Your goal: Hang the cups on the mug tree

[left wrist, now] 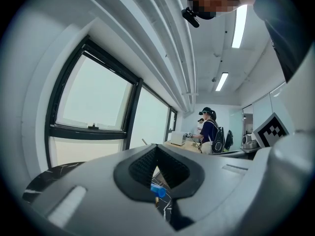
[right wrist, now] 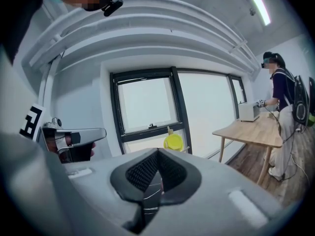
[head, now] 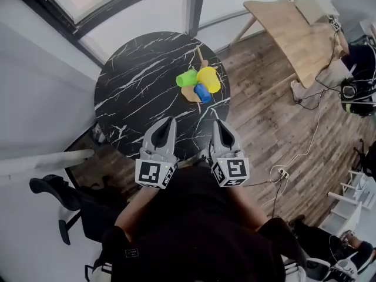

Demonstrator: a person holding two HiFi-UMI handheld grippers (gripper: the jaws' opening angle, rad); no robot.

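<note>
On the far right part of the round black marble table (head: 135, 81) stands a wooden mug tree (head: 201, 57). A green cup (head: 187, 78), a yellow cup (head: 208, 79) and a blue cup (head: 202, 93) sit on it, close together. My left gripper (head: 171, 122) and right gripper (head: 217, 123) hover side by side over the table's near edge, both shut and empty, a short way before the tree. In the left gripper view the shut left gripper (left wrist: 156, 149) shows the blue cup (left wrist: 157, 191) below its tips. The right gripper (right wrist: 157, 154) is also shut, with the yellow cup (right wrist: 173, 142) beyond it.
A wooden table (head: 294, 28) stands at the upper right with a person (head: 358, 81) beside it. Cables (head: 305, 134) trail over the wood floor. A black office chair (head: 59, 198) is at the lower left. Windows run behind the marble table.
</note>
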